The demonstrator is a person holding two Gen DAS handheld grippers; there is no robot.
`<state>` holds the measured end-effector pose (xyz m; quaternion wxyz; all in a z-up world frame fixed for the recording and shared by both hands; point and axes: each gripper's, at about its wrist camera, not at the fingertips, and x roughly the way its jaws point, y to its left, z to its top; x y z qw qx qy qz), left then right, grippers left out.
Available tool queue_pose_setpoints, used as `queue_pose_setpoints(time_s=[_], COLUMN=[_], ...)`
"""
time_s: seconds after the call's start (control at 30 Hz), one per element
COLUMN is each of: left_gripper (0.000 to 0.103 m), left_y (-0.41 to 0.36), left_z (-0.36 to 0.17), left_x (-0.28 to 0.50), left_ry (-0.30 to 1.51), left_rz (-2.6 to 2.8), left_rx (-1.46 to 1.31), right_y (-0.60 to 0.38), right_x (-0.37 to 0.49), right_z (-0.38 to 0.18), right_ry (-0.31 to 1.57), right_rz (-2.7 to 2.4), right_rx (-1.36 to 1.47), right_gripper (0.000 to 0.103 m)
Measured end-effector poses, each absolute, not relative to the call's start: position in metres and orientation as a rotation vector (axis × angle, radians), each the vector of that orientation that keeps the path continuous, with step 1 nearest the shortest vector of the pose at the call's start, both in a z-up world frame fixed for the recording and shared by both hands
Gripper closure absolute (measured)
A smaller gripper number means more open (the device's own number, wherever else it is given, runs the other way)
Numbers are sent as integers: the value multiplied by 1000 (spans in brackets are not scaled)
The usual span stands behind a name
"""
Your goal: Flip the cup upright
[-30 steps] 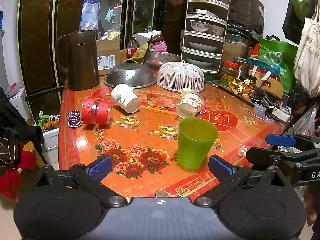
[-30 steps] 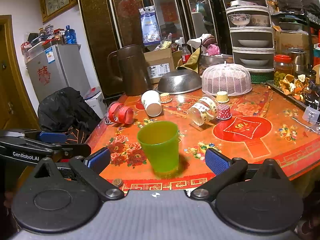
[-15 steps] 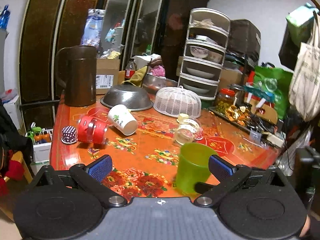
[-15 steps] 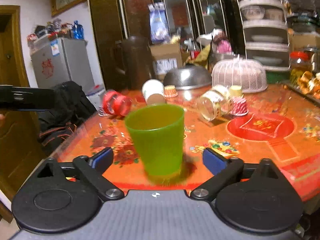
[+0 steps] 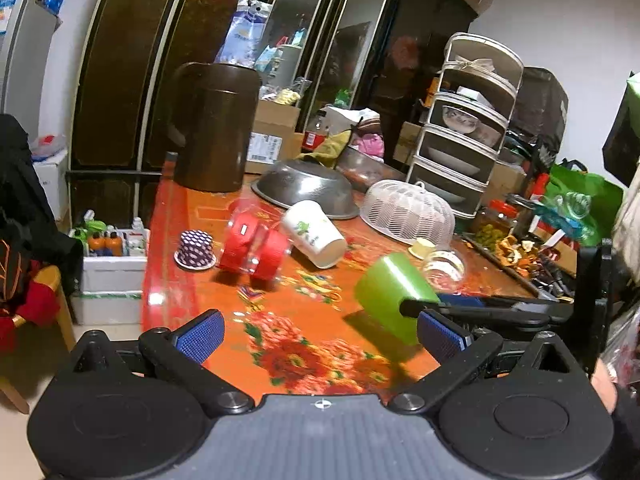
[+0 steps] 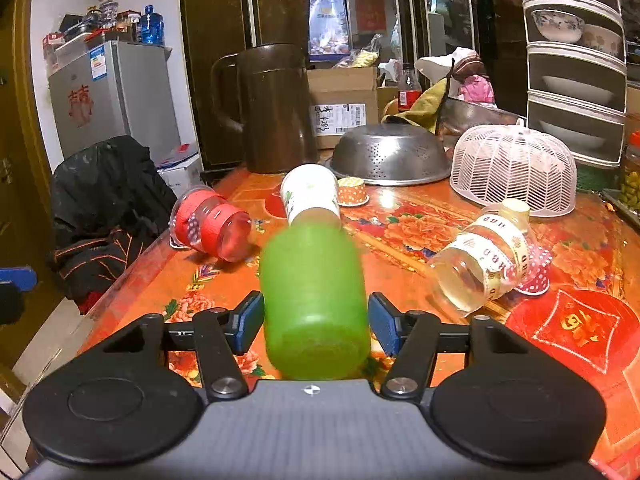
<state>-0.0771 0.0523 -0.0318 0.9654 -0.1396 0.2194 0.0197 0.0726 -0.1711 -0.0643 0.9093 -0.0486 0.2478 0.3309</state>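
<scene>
The green plastic cup (image 6: 314, 300) is tipped over between the fingers of my right gripper (image 6: 316, 326), its base toward the camera and its mouth pointing away. The blue pads sit close on both sides of it; the gripper looks shut on it. In the left wrist view the green cup (image 5: 394, 294) tilts above the table with the right gripper's finger (image 5: 460, 304) across it. My left gripper (image 5: 320, 336) is open and empty near the table's front edge. A white paper cup (image 6: 310, 194) lies on its side behind the green one.
On the floral red table (image 6: 420, 224) lie a red-banded clear cup (image 6: 212, 228), a clear jar (image 6: 476, 264) and small cupcake liners. A brown jug (image 6: 276, 108), steel colander (image 6: 390, 156), white mesh cover (image 6: 514, 168) and dish rack (image 6: 576, 60) stand at the back.
The green cup stood upright on the table; now my right gripper has closed around it and tipped it over. The left gripper has pulled back and swung left.
</scene>
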Motion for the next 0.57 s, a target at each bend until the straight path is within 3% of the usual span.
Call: queue_pose_setpoints(time_s=[0.57], left_gripper=[0], left_y=[51], left_z=[-33], left_x=[-43], left_ry=[512], left_rz=[-44], left_rx=[-267], right_y=[-146], right_x=[94], right_z=[-56], right_ry=[650], right_rz=[654], right_rx=[-196], right_gripper=[44])
